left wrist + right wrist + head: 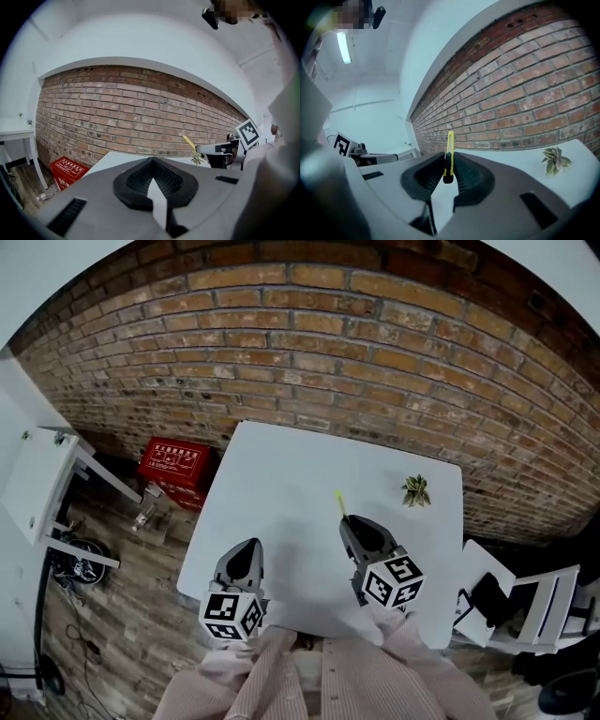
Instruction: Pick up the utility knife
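Observation:
The yellow utility knife [450, 142] stands clamped between the black pads of my right gripper [449, 164], its slim body sticking out past the tips. In the head view that gripper [350, 523] hangs above the white table [281, 474], with the knife [340, 503] pointing toward the brick wall. My left gripper [250, 547] hovers over the table's near left part, shut with nothing in it. From the left gripper view its jaws [151, 161] meet at the tips, and the right gripper [220, 150] with the knife [189, 141] shows off to the right.
A small potted plant [415, 490] sits at the table's far right. A red box [174, 465] lies on the wooden floor left of the table, by a white shelf [42, 479]. A white chair [539, 606] stands to the right. A brick wall [375, 352] rises behind.

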Motion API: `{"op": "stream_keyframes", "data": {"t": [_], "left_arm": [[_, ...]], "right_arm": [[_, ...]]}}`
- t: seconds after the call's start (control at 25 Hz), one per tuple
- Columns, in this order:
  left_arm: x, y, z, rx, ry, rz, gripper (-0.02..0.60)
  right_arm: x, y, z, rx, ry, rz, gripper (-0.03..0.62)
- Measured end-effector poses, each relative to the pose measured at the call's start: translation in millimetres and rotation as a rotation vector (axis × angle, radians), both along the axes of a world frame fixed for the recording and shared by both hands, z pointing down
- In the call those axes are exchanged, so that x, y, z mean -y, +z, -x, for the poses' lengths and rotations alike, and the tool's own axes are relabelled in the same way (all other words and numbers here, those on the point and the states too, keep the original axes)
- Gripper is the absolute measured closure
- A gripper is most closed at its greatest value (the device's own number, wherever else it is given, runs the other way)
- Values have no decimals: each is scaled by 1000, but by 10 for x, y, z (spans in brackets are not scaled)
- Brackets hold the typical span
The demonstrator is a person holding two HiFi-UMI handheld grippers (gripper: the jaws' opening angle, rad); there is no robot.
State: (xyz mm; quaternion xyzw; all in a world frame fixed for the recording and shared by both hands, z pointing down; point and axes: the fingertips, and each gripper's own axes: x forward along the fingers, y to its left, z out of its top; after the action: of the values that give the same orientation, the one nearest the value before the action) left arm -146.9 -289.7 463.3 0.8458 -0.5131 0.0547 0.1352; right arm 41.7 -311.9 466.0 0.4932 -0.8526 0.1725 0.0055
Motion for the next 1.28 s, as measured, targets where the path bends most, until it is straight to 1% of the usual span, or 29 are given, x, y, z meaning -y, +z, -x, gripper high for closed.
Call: {"op": "stream_keyframes", "data": {"t": [0.52,0.88,1.28], "left_arm": [[-15,-547,107,-1,-13,-133,589],[-33,-812,153,1,-11,-195,589],[-62,-1129,225,6,-21,-277,589]], "right_arm": [[-168,-547,-161,49,31,-162,531],[-235,-880,-317,64,68,-235,531],[-296,-1104,-529,73,111,-292,531]]}}
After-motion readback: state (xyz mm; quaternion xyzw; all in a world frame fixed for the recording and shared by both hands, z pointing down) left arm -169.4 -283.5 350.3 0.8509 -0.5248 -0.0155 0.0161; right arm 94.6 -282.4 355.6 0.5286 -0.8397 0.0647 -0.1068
